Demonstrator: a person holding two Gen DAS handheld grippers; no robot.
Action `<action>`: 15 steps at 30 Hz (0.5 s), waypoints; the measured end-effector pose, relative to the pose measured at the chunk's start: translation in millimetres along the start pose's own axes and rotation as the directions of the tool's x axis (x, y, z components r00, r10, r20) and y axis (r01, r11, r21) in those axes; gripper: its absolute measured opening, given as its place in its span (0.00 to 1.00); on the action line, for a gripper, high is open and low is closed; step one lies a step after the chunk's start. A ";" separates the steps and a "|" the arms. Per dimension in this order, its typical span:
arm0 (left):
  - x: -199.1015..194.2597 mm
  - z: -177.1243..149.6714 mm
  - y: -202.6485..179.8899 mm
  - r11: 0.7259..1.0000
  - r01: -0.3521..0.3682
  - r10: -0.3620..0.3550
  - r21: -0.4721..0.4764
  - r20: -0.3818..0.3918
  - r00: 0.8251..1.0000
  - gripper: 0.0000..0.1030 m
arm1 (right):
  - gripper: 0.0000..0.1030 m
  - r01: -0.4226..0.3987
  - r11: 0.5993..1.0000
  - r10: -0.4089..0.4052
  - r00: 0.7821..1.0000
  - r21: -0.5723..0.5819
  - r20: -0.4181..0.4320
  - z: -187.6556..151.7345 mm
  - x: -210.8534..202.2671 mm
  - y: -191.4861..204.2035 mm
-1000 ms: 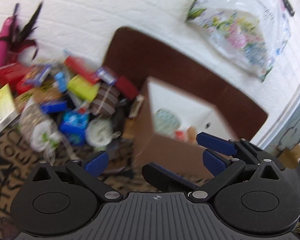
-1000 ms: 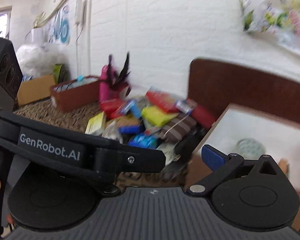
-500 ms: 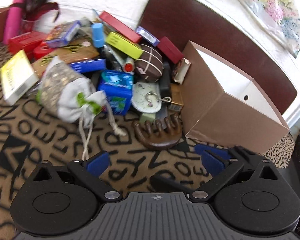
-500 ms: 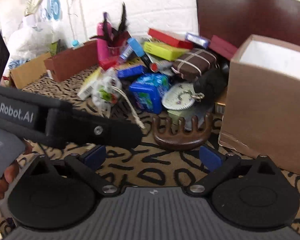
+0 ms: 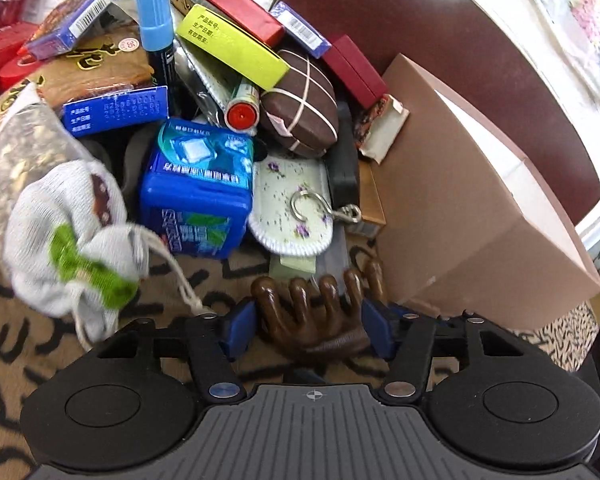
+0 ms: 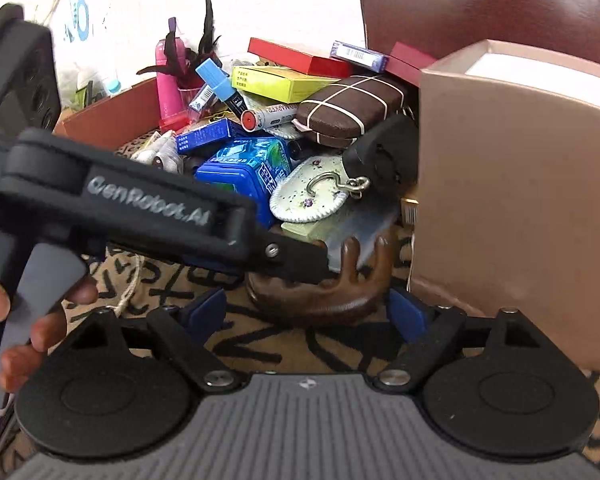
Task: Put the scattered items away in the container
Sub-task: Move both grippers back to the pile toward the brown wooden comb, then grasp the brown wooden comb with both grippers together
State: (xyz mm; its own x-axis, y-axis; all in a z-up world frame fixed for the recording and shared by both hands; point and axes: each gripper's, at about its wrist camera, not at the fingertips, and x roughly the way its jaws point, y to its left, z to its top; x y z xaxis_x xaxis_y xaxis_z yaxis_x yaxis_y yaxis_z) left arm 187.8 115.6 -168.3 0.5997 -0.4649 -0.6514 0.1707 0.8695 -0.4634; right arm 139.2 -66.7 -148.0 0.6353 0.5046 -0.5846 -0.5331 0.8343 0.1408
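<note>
Both grippers had dropped toward the clutter since the earlier frames, when they looked out over the pile from higher up, and their fingers had just been closing. The left gripper (image 5: 308, 326) had come down around the wooden comb (image 5: 316, 312), which lay on the patterned tabletop (image 5: 12, 344) just in front of the box (image 5: 480, 216). Its blue fingers (image 5: 240, 330) stood either side of the comb's body, very near it, but whether they pressed on it could not be told from the left wrist view. The right gripper (image 6: 308, 314) hovered a little short of the same comb (image 6: 320, 300), its fingers spread wider than the comb and clear of it, holding nothing.

The task looked barely started. What showed of the box's white inside looked bare, though most of its floor was hidden. Everything else sat outside it: the blue tin (image 5: 198, 188), the drawstring bag (image 5: 68, 232) and the speckled pouch (image 5: 292, 208) to the left of the box, and behind those the brown case (image 5: 300, 116), yellow carton (image 5: 232, 48), red boxes, markers and card packs stacked against the box's left side. By this reading the comb was the first piece in hand, and the whole pile remained to be carried into the box.
</note>
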 end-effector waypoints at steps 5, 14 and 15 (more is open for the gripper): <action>-1.0 1.6 8.1 0.999 0.018 -0.018 -0.037 0.003 1.000 0.59 | 0.68 0.023 1.000 -0.022 1.000 -0.011 0.009 1.9 -1.2 -0.4; -30.3 -37.2 -21.2 0.999 0.016 -0.013 0.046 -0.065 0.998 0.59 | 0.63 -0.014 1.000 0.013 0.999 -0.012 -0.032 -17.8 -40.3 4.8; -35.0 -45.2 -24.8 0.998 0.027 -0.023 0.058 -0.082 0.996 0.59 | 0.63 -0.023 1.000 0.023 0.999 -0.006 -0.038 -22.6 -48.6 5.3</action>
State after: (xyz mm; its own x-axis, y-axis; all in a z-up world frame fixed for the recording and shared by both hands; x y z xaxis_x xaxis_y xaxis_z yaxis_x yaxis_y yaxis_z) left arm 127.3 102.9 -161.2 0.5292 -0.4966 -0.6880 0.2321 0.8646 -0.4456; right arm 92.8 -91.9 -136.9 0.6015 0.5149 -0.6108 -0.5508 0.8211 0.1497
